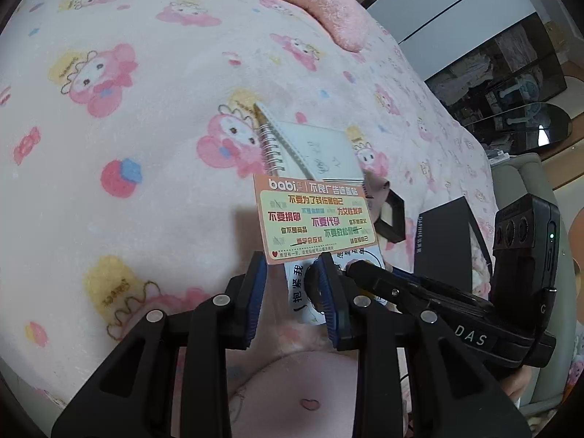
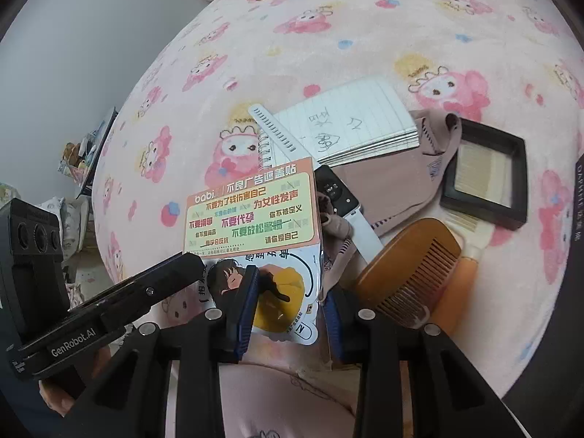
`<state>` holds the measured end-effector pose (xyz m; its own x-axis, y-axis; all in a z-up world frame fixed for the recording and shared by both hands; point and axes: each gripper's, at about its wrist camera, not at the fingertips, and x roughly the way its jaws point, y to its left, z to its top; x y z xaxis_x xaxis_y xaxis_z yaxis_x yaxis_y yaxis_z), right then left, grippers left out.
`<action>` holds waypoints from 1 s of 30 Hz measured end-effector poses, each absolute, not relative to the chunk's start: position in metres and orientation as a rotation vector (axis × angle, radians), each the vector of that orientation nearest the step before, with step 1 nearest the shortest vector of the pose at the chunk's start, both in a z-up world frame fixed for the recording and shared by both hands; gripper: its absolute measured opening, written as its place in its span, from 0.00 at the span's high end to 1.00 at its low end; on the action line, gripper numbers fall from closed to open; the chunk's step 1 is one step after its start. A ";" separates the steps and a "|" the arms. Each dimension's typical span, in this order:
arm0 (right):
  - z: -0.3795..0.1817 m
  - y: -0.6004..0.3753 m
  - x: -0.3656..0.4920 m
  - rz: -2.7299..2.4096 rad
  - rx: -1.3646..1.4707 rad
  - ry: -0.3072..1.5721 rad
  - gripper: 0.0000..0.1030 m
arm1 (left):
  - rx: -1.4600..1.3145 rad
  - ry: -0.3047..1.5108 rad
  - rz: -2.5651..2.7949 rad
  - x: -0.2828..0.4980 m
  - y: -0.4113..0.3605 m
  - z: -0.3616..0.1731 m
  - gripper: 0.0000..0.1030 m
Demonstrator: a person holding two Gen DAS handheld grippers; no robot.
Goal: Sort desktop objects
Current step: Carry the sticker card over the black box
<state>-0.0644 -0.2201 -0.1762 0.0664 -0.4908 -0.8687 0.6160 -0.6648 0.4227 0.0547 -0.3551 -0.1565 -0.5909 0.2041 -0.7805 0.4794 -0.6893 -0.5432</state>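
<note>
Pink fleece blanket (image 1: 146,182) printed with cartoon figures lies under everything. The left gripper (image 1: 292,281), jaws narrowly apart, pinches the lower edge of the orange sticker card (image 1: 314,215), which is held clear of the blanket. Just below it, the right gripper (image 2: 290,290) clamps the white sticker sheet (image 2: 288,262). The raised card hides part of the spiral notebook (image 2: 350,124) and the watch (image 2: 334,189). Mauve cloth (image 2: 387,186), a wooden comb (image 2: 412,273) and a black frame (image 2: 485,179) crowd the right.
</note>
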 end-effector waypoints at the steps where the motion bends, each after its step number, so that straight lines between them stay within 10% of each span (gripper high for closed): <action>1: -0.171 -0.216 -0.064 -1.733 1.518 0.134 0.71 | 1.316 1.141 -2.416 0.055 -0.349 -0.149 0.73; 30: -0.080 0.131 -0.135 -2.274 1.377 -0.029 0.69 | 1.693 0.733 -2.873 -0.125 -0.018 -0.085 0.69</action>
<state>-0.1353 0.1308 -0.0802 -0.3801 -0.4077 -0.8303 0.3864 -0.8855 0.2579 -0.1252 -0.0183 -0.0854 -0.4802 0.4358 -0.7612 -0.0179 -0.8725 -0.4883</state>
